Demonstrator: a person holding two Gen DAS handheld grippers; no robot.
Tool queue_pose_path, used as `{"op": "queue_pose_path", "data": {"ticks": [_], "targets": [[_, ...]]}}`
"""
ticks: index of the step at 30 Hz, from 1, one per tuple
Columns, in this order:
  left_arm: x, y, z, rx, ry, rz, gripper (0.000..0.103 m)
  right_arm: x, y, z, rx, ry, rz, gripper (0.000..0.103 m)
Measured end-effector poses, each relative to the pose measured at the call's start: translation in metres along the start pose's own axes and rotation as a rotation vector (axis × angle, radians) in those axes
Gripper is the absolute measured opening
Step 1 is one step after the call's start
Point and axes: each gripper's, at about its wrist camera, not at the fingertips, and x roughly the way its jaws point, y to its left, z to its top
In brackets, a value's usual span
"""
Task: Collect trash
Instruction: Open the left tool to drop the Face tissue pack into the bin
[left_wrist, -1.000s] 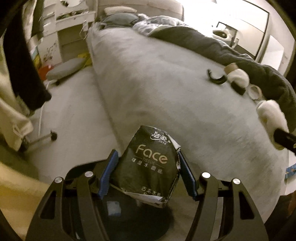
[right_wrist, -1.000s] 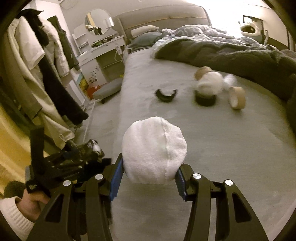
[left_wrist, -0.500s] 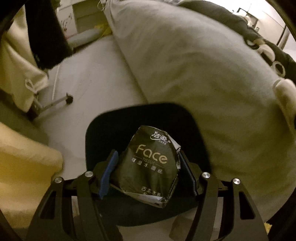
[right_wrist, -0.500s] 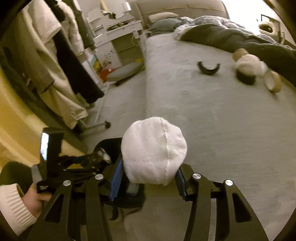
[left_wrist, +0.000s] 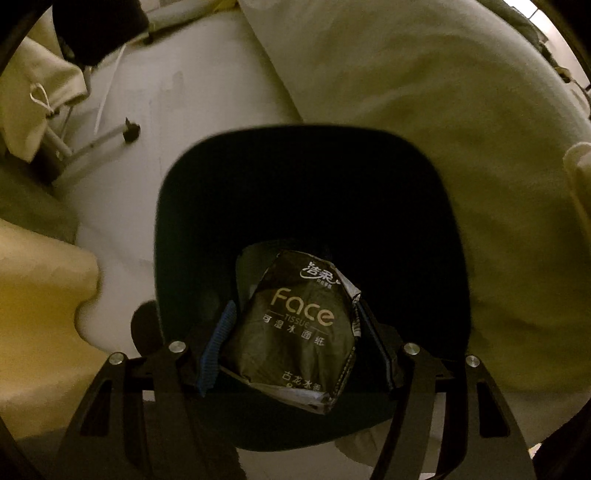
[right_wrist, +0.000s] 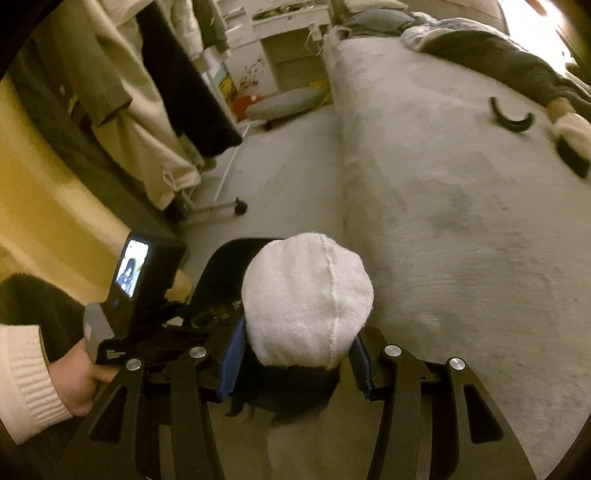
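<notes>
My left gripper (left_wrist: 295, 339) is shut on a dark "Face" tissue packet (left_wrist: 295, 325) and holds it over the mouth of a black trash bin (left_wrist: 184, 206) on the floor beside the bed. My right gripper (right_wrist: 295, 350) is shut on a white cloth wad (right_wrist: 306, 299), held just right of the same bin (right_wrist: 221, 266), with the left gripper's body (right_wrist: 140, 306) at its left. A curved black piece (right_wrist: 511, 118) and a white-and-black item (right_wrist: 570, 136) lie on the bed.
The grey bed (right_wrist: 461, 203) fills the right side. Hanging clothes (right_wrist: 155, 92) on a wheeled rack (right_wrist: 221, 206) stand at the left. A grey cushion (right_wrist: 284, 105) and white drawers (right_wrist: 280, 48) are at the far end of the floor strip.
Both grippers have swung down and left from the bed toward the floor. The bin now fills the left wrist view under the tissue packet. Both grips are unchanged.
</notes>
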Motion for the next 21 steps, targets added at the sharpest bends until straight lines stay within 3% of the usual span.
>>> {"op": "queue_pose_path", "data": {"ticks": [6, 12, 18, 21], "targets": [[0.015, -0.002, -0.005, 0.028, 0.041, -0.006, 0.070, 0.026, 0.015, 0.004, -0.046, 0.054, 0.026, 0.051], [0.008, 0.011, -0.005, 0.030, 0.024, -0.025, 0.083, 0.056, 0.020, 0.007, -0.029, 0.113, 0.032, 0.051], [-0.001, 0.030, -0.006, 0.006, -0.004, -0.031, 0.083, 0.076, 0.025, 0.006, -0.016, 0.148, 0.035, 0.051], [-0.012, 0.035, -0.006, 0.002, -0.025, -0.070, 0.083, 0.082, 0.026, 0.005, -0.010, 0.159, 0.030, 0.051]]}}
